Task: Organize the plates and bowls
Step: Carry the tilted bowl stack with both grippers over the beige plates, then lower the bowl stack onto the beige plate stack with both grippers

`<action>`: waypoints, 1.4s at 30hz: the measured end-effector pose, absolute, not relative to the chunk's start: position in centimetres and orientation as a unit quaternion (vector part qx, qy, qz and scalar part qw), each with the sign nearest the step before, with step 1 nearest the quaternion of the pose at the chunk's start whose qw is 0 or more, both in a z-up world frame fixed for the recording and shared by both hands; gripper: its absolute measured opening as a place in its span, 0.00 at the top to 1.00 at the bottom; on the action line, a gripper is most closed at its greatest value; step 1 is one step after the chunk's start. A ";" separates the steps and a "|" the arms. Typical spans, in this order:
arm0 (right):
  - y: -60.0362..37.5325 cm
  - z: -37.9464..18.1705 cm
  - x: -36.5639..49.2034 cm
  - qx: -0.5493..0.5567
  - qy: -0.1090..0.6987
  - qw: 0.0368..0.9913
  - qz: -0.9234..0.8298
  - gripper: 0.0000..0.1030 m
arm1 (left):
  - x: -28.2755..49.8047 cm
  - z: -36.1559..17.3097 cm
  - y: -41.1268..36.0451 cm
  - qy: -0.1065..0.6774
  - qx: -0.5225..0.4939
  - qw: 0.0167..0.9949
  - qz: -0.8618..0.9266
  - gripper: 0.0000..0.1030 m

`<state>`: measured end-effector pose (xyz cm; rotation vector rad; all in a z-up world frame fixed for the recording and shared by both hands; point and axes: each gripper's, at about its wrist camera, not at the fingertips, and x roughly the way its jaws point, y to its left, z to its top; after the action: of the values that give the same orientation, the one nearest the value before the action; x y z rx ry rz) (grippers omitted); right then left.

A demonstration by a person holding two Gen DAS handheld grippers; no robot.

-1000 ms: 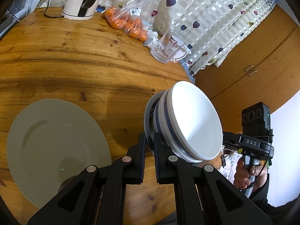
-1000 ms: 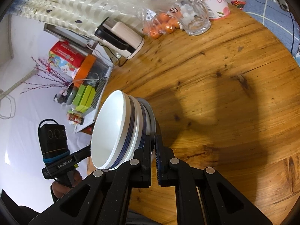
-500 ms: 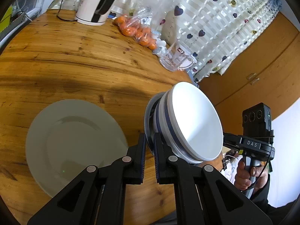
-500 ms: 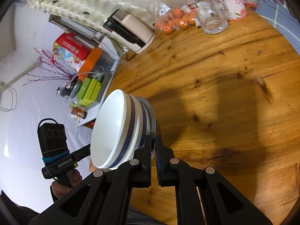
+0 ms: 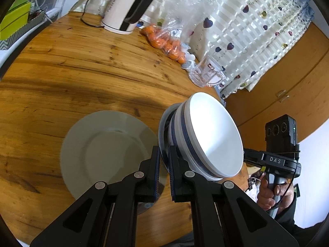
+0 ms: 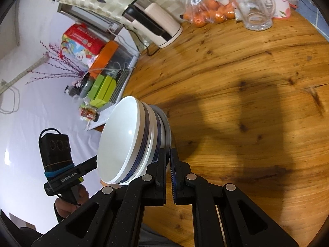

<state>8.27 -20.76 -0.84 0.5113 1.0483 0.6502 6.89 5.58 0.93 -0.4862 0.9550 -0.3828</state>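
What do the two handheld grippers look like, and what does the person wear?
Both the left gripper and the right gripper have matte black linked fingers with silver rivets and blue ribbed pads. Each handle carries a black camera box; one reads "DAS", the other "GenRobot.AI" with a blue band. The sleeves are dark.

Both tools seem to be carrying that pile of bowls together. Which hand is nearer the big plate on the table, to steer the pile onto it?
Probably the left. The large plate lies just beside the left tool, which pinches the small plate's rim under the stacked bowls. The right tool's view shows no large plate.
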 end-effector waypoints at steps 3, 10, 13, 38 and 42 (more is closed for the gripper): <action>-19.6 -1.0 8.5 0.232 0.490 0.782 0.309 0.94 | 6.6 0.9 6.6 0.449 -0.236 0.844 -0.173 0.94; -17.1 -1.4 9.1 0.221 0.500 0.774 0.321 0.94 | 5.5 0.4 9.1 0.446 -0.249 0.846 -0.153 0.94; -16.0 -1.6 9.2 0.215 0.505 0.770 0.326 0.94 | 5.2 0.2 10.1 0.445 -0.255 0.846 -0.144 0.94; -12.2 -2.7 9.6 0.196 0.529 0.757 0.330 0.94 | 4.3 -1.2 13.1 0.451 -0.273 0.841 -0.120 0.94; -12.0 -2.8 9.6 0.195 0.532 0.756 0.329 0.94 | 4.3 -1.4 13.3 0.453 -0.274 0.840 -0.118 0.94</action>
<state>9.65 -11.99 -2.83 0.4250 1.1591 0.7179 4.30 13.29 -1.45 -0.5800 0.9572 -0.2487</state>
